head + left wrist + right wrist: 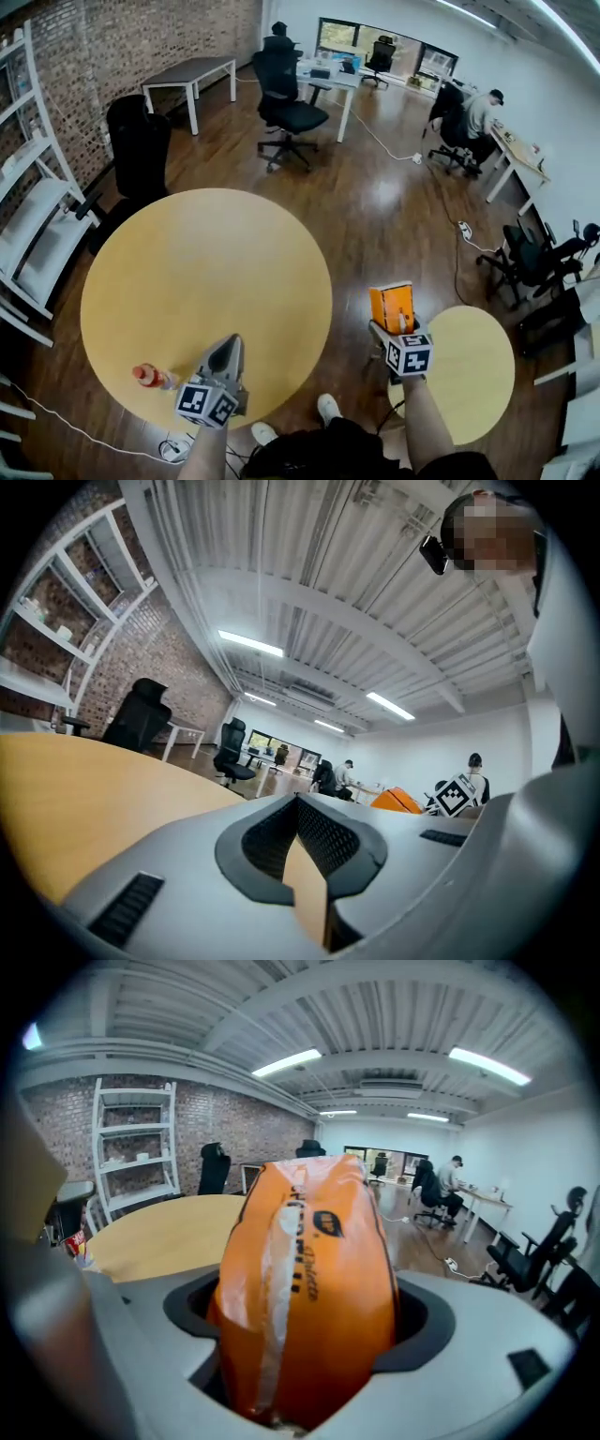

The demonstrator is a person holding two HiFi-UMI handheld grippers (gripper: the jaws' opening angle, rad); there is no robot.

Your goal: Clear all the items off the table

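Grips a puffy orange packet (305,1279) in the right tool (394,330), out past the round tabletop (206,272), beside a smaller table (473,370); holds the left tool (298,841) pinched shut on nothing, over the tabletop near a red-topped bottle (150,376) at its edge. Risks the slick packet sliding free, or toppling that bottle floorward with a careless left sweep.

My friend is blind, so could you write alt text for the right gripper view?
An orange packet is clamped upright in the right claw. Behind it are a yellow table, white shelves and a brick wall.
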